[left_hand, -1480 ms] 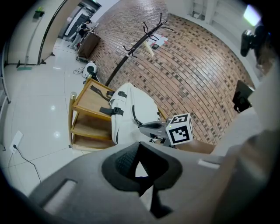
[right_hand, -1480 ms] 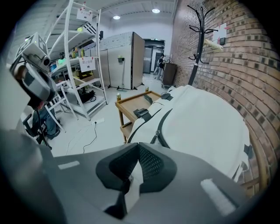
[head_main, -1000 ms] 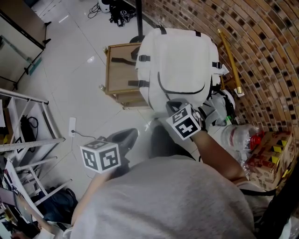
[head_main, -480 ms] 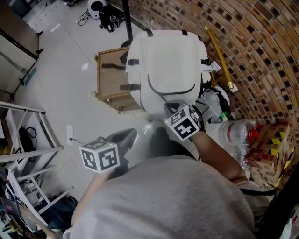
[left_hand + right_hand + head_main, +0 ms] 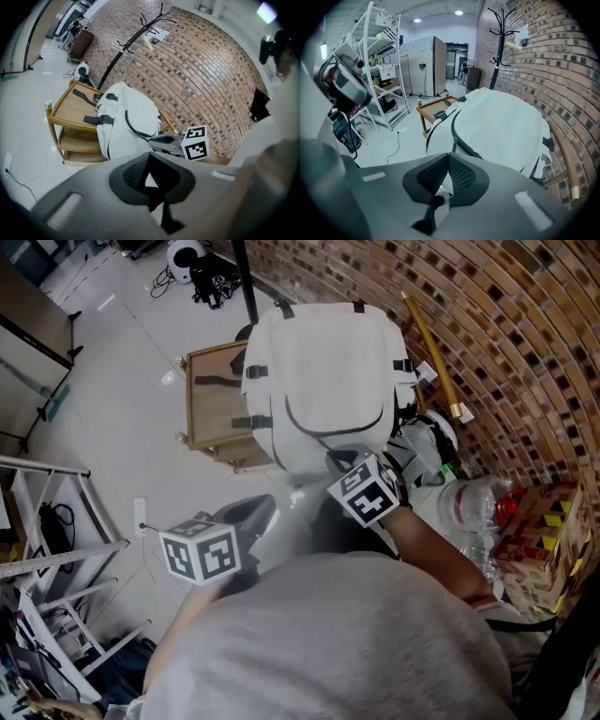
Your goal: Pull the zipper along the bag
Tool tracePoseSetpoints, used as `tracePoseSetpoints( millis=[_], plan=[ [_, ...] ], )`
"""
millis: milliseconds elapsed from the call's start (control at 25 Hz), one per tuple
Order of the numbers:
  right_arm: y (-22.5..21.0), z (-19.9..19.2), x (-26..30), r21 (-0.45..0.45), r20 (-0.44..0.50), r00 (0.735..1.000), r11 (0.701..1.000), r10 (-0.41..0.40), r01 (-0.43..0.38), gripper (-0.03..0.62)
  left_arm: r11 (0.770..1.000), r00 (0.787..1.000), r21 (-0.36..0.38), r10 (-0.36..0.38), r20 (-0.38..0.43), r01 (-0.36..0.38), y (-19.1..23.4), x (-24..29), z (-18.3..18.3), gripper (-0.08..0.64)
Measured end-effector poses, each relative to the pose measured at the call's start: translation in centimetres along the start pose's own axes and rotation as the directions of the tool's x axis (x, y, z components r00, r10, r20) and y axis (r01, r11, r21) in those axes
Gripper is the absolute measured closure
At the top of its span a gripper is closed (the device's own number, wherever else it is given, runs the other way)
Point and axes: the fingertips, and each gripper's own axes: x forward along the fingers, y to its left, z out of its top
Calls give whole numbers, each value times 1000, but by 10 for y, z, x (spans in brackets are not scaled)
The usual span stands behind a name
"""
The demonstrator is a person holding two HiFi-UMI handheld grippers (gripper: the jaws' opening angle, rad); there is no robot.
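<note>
A white backpack [image 5: 319,371] lies on a low wooden cart [image 5: 211,409], its dark zipper [image 5: 333,432] curving across the front panel. My right gripper [image 5: 339,457] hovers at the bag's near edge, just below that zipper, shut with nothing between its jaws. In the right gripper view the backpack [image 5: 501,126] fills the middle and the zipper pull [image 5: 454,140] hangs just beyond the gripper [image 5: 449,161], apart from it. My left gripper [image 5: 255,512] is shut and empty, held back over the floor to the bag's left. In the left gripper view, the backpack [image 5: 131,122] and right gripper [image 5: 161,139] lie ahead.
A brick wall [image 5: 506,343] runs behind and to the right. A yellow pole [image 5: 433,357] leans by the bag. Plastic bags and a bottle [image 5: 478,512] and a cardboard box [image 5: 539,540] lie on the right. A white rack [image 5: 47,521] stands at left, a black stand [image 5: 242,277] behind the cart.
The head view has swung, so the bag and cart now sit further left in the picture. Both grippers hold about the same places, their jaws unchanged.
</note>
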Motion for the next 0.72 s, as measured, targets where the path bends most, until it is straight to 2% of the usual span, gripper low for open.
tracePoseSetpoints(
  millis=[720],
  plan=[
    [-27,-20,-14,56,21,1000,998,-6,5,584,999,998,26,-24,-63,25,-23,37,4,560]
  ],
)
